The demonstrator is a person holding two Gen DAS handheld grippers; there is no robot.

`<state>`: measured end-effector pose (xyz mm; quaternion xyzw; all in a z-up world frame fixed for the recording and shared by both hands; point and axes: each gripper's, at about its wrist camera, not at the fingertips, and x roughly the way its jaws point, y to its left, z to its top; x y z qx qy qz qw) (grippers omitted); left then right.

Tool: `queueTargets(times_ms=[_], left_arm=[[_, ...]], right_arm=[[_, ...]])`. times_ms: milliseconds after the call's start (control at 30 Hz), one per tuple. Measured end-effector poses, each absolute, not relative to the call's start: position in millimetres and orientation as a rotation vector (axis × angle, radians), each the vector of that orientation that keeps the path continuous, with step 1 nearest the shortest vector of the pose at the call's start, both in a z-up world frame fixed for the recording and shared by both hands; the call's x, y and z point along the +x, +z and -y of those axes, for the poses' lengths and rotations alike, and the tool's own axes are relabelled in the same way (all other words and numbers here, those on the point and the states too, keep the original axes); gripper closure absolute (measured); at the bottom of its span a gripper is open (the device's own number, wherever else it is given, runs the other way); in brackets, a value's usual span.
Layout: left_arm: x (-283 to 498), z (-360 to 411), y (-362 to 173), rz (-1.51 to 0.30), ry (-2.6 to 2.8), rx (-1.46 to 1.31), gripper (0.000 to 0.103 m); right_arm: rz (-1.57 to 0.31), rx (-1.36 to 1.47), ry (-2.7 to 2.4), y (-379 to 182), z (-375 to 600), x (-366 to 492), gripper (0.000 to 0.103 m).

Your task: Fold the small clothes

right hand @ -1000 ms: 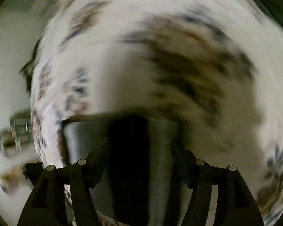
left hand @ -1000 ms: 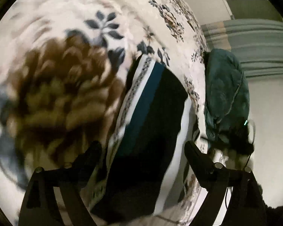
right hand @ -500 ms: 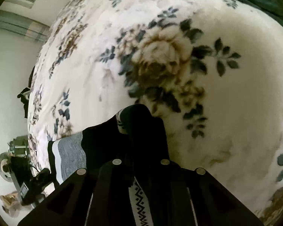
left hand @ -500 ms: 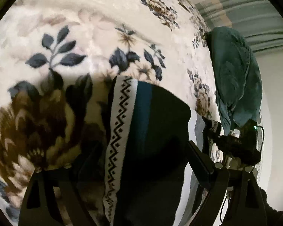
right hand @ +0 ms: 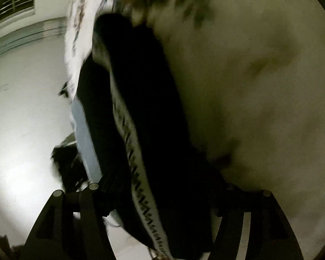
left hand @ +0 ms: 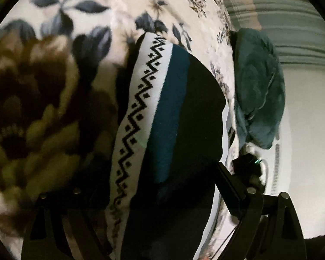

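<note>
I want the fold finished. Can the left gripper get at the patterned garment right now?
Probably yes: the garment lies between the left gripper's wide-open fingers, nothing covering it.

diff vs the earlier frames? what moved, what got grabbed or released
Right gripper was clamped on the sock half a second ago; its jaws are opening now, sock between them. Left gripper closed in slightly, jaws unchanged, wide. Sock stays on the floral blanket; green cloth unmoved.

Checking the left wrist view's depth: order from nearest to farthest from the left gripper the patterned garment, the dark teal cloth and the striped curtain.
1. patterned garment, between the fingers.
2. dark teal cloth, right, at the blanket's edge.
3. striped curtain, upper right, behind.
</note>
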<state>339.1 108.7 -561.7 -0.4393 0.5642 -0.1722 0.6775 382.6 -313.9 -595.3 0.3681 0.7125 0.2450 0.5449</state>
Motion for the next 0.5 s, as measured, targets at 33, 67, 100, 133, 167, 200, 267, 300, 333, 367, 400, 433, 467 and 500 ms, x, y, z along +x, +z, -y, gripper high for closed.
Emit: queueTargets(times_ms=[33,67,100,133,167,200,267,300,333,367,400,433,467,500], left_arm=[[341,-108,-562,-1.263,-0.395,-1.001,0.013],[344,-105,-562,-1.26,-0.403,-1.004,0.013],[346,-102,-560,-1.254,-0.414,-1.006,0.013],[347,-100,-558,-1.243,-0.42,-1.007,0.014],[348,-98,-555,-1.227,-0.427,-1.01,0.018],[350,-94,-551,-1.218,-0.439,-1.01,0.042],[353,-92,-544,-1.215,-0.432,-0.984,0.051],[355,-92,-540,-1.207,-0.434,-0.981,0.058],[356,-95,-533,-1.198,-0.426,-0.982,0.063],[357,-97,-531,-1.194,-0.426,-0.997,0.064],[360,-99,-528,-1.192,-0.426,-1.007,0.065],[364,-103,-522,-1.192,-0.424,-1.003,0.066],[369,-105,-519,-1.194,-0.431,-1.002,0.066],[376,-108,-515,-1.19,-0.43,-1.002,0.067]], right_arm=[[-1.68,0.882,0.602,-598,306,381,0.03],[-1.663,0.893,0.617,-599,299,381,0.025],[-1.651,0.914,0.63,-600,293,382,0.024],[-1.646,0.93,0.636,-601,287,384,0.024],[-1.644,0.93,0.634,-601,281,385,0.025],[-1.639,0.909,0.628,-600,273,386,0.027],[-1.632,0.877,0.626,-596,262,385,0.069],[-1.629,0.885,0.625,-595,257,385,0.07],[-1.619,0.861,0.606,-589,253,386,0.073],[-1.61,0.836,0.593,-584,250,387,0.075],[-1.601,0.814,0.576,-577,245,388,0.075],[-1.594,0.805,0.565,-571,242,389,0.076],[-1.583,0.794,0.556,-563,237,392,0.077],[-1.575,0.785,0.553,-557,235,395,0.077]])
